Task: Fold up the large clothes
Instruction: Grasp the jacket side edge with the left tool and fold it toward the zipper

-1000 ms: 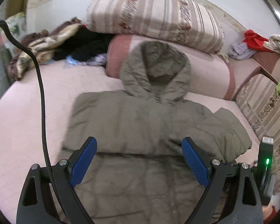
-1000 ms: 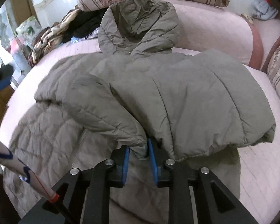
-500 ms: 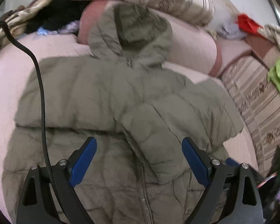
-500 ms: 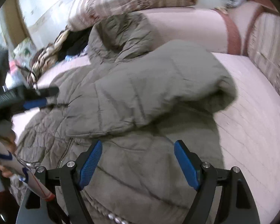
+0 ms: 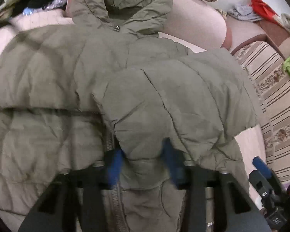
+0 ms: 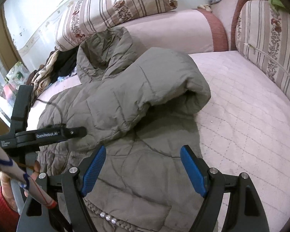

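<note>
An olive hooded puffer jacket (image 5: 87, 73) lies front-up on a pink quilted bed, hood (image 5: 125, 3) toward the bolster. Its right sleeve (image 5: 174, 100) is folded across the chest. My left gripper (image 5: 143, 162) has its blue pads closing on the cuff end of that sleeve; the image is blurred there. In the right wrist view the jacket (image 6: 137, 100) lies ahead, and the left gripper (image 6: 48, 133) reaches in from the left. My right gripper (image 6: 143, 170) is open and empty above the jacket's lower body.
A pink bolster (image 6: 174, 32) and striped cushions (image 6: 116, 9) line the back; another striped cushion (image 6: 264, 44) stands on the right. A heap of dark clothes (image 6: 54, 69) lies at the far left. Bare pink bed (image 6: 241, 116) spreads right of the jacket.
My right gripper let go of the sleeve and drew back, open. My left gripper moved forward and its jaws narrowed around the sleeve's cuff end.
</note>
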Motion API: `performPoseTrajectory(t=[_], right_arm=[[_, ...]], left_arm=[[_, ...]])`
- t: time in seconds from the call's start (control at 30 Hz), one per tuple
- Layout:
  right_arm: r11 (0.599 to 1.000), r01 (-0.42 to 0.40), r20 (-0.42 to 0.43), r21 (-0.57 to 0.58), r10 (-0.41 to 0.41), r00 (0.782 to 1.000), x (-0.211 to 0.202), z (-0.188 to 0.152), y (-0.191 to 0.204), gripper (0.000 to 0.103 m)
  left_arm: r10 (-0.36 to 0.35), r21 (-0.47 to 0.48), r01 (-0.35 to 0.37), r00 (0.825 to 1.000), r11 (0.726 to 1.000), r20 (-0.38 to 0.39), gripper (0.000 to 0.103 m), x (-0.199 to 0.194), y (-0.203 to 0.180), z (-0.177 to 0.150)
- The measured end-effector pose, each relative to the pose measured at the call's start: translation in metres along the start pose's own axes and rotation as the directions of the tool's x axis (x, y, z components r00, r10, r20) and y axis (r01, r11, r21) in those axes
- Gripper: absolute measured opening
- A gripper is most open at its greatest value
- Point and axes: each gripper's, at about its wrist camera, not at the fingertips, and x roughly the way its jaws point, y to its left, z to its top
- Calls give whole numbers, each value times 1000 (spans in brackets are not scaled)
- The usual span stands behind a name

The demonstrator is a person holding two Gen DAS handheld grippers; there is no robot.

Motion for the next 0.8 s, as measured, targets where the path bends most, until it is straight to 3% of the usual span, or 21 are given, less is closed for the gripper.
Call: performPoseTrajectory(t=[0.03, 0.1, 0.23, 0.4, 0.5, 0.67, 0.8], right_arm=[[1000, 4, 2, 3, -4, 1000, -2, 3, -1, 84], [1000, 17, 18, 3, -17, 1000, -5, 12, -2, 84], [999, 33, 58, -19, -32, 998, -6, 39, 6, 84], [997, 56, 44, -62, -53, 998, 22, 73, 31, 84], [993, 66, 22, -102, -64, 998, 46, 86, 51, 83], [979, 114, -40, -170, -123, 992, 98, 98, 79, 83], [972, 155, -102, -177, -175, 979, 142, 101, 80, 83]], left_arm=[[1, -2, -1, 1000, 1000, 16, 22, -7, 1, 2], [28, 22, -30, 997, 999, 72, 17, -30, 3, 8], [66, 49, -76, 981, 996, 180, 16, -75, 17, 24], [209, 29, -224, 941, 974, 266, 16, -104, 58, 53], [278, 0, -288, 925, 958, 260, 16, -101, 91, 70], [292, -63, -285, 941, 956, 170, 16, -69, 136, 80], [296, -75, -288, 942, 955, 158, 20, -50, 147, 75]])
